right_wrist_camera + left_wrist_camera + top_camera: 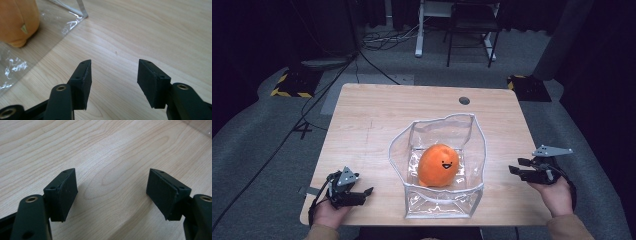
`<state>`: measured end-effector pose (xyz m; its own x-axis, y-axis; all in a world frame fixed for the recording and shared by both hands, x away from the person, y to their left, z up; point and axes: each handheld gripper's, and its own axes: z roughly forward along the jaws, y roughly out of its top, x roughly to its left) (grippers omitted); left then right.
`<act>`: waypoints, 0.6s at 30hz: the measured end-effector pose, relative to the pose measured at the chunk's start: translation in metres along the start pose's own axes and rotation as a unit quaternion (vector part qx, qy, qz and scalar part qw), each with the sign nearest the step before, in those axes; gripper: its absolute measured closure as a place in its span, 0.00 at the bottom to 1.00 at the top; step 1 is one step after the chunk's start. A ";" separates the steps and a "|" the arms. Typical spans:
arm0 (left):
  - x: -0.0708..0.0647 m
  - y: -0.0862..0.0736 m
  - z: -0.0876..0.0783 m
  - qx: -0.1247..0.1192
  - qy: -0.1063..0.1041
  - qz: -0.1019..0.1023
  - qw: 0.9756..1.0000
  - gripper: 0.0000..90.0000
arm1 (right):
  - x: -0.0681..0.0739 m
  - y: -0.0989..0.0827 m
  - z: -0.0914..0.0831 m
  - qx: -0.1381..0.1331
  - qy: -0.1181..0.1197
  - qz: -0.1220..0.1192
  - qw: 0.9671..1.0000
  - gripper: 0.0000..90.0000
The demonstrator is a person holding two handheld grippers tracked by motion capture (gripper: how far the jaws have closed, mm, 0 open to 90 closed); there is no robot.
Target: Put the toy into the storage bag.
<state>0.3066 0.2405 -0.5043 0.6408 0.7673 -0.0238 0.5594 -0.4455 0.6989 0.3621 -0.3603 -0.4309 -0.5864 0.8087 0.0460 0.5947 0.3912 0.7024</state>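
An orange plush toy (438, 164) with a small smiling face sits inside a clear plastic bag (447, 127) with a white zip edge, which stands open near the front middle of the wooden table (372, 115). My left gripper (366, 195) rests near the table's front left corner, pointing towards the bag and well apart from it. Its jaws are open (112, 192) over bare wood. My right gripper (516, 166) is at the table's right edge, level with the toy and to the right of the bag. It is open (113, 80) with nothing between its fingers. In the right gripper view the plush toy (17, 22) and the bag (67, 22) lie at the upper left.
A round cable hole (464, 100) lies near the table's far edge. Beyond the table are grey floor, loose cables (377, 40), a desk frame (419, 30) and two black bases with yellow stripes (292, 82).
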 end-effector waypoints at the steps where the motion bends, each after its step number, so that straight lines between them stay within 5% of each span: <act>1: 0.000 0.000 0.000 0.000 0.000 0.000 1.000 0.28 | 0.000 -0.003 0.002 0.001 0.000 0.002 1.000 0.51; 18: 0.000 0.000 0.000 0.001 0.000 0.000 1.000 0.28 | 0.001 -0.047 0.034 -0.012 -0.012 0.018 1.000 0.48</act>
<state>0.3069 0.2402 -0.5043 0.6405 0.7676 -0.0241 0.5605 -0.4457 0.6980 0.3522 -0.3635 -0.4880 -0.5515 0.8324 0.0547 0.6010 0.3511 0.7180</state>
